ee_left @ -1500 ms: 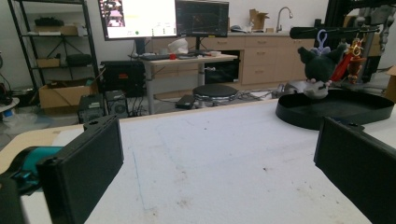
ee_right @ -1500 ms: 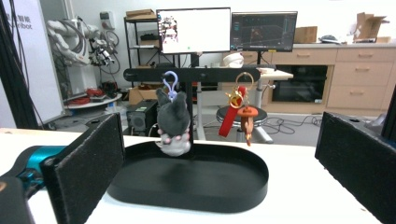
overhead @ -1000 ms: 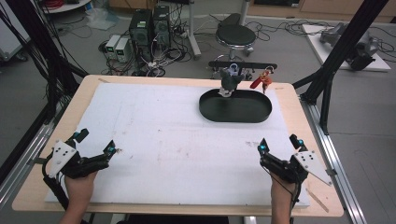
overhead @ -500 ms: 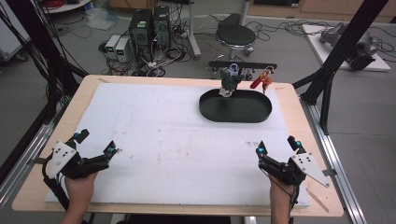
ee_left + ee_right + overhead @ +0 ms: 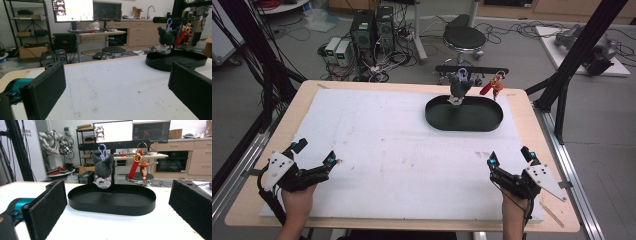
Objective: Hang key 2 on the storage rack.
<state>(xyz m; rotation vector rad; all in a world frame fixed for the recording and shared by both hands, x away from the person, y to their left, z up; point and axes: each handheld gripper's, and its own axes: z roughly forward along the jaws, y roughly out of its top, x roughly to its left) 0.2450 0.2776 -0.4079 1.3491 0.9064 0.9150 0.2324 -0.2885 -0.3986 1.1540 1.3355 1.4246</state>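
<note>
A black oval tray lies at the far right of the white mat. Over it a black bar carries a grey plush keychain and a red keychain. The plush hangs down into the tray. My left gripper rests open at the near left, holding nothing. In its own view the tray and the plush stand far off to the right. My right gripper is open at the near right, also holding nothing. Straight ahead of it are the tray, the plush and the red keychain.
The white mat covers most of the wooden table. Black frame posts rise at the table's right and left sides. A stool, computers and cables stand on the floor behind the table.
Hardly anything: my right gripper has drifted a touch on the mat, and the left gripper and the keychains have stayed put.
</note>
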